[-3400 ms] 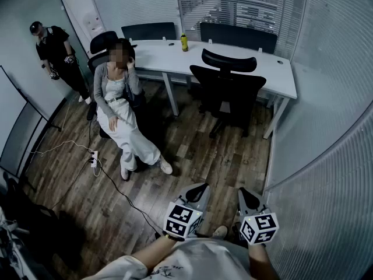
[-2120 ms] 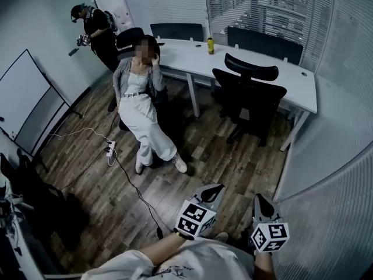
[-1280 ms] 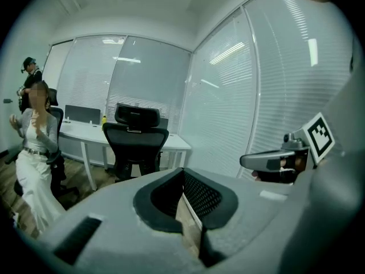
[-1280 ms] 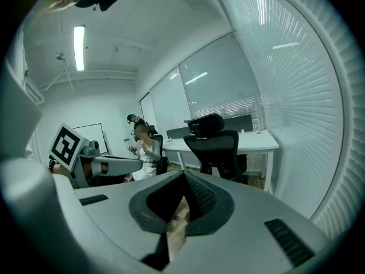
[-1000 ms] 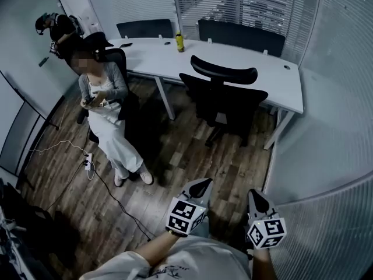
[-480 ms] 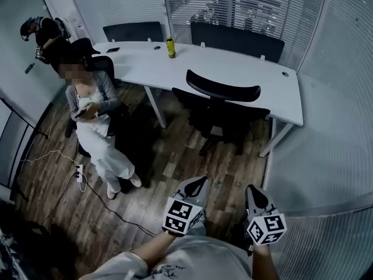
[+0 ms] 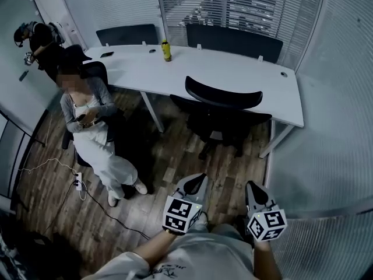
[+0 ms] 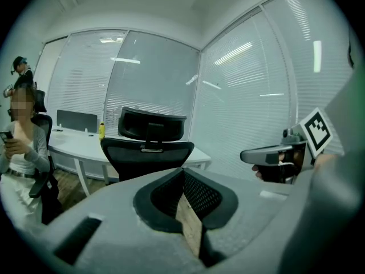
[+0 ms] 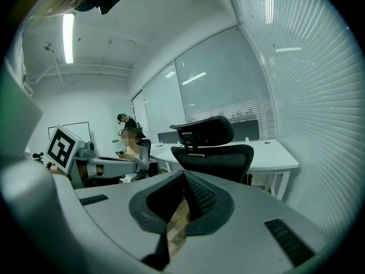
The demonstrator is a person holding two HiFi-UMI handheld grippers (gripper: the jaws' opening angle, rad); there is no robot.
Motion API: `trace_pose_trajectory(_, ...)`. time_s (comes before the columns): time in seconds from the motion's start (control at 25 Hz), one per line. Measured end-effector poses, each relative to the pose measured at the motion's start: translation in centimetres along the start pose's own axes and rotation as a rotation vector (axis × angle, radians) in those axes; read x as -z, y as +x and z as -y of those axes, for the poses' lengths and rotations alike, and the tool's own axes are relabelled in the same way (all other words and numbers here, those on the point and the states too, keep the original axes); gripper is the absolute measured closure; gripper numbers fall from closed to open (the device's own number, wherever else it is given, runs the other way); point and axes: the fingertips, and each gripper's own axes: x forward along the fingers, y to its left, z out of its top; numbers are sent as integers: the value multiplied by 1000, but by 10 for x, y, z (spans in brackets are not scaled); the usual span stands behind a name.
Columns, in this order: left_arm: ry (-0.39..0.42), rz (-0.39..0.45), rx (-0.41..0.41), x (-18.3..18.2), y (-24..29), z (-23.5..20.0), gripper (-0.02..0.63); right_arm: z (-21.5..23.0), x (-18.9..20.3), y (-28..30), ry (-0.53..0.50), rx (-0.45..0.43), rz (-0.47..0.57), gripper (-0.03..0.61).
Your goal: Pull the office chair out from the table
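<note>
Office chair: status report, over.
Shut and empty, left gripper and right gripper. Ahead, office chair untouched at white table. Aside, seated person, not in path.

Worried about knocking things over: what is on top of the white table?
A yellow bottle stands near the far edge of the table, a dark flat item further left. The office chair hides part of the near edge.
</note>
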Motion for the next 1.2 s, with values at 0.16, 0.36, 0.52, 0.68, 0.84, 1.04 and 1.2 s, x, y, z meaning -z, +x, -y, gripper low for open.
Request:
trace_pose_trajectory(0.16,-4,8,11,0,4,-1,603,3,0,4,2,10,-6,571)
trace_pose_trajectory(0.36,-12,22,-1,-5,10,-6,601,9,-3,16,-6,0,-16,571)
trace_pose_trajectory(0.52,-15,18,-20,-12,17,-13,601,17,-18,28,7,-17,7,571)
trace_pose_trajectory(0.68,-7,14,-41,-22,37,-23,601,32,-32,48,-20,-40,10,571)
trace_pose_trajectory(0.84,-21,23,-60,-35,58,-34,603,48,-47,72,-40,-65,10,571)
trace_pose_trajectory(1.04,-29,25,-93,-50,88,-47,601,75,-68,95,-49,-69,22,571)
trace_pose_trajectory(1.2,-38,34,-107,-62,113,-56,584,96,-80,114,-67,-75,21,571)
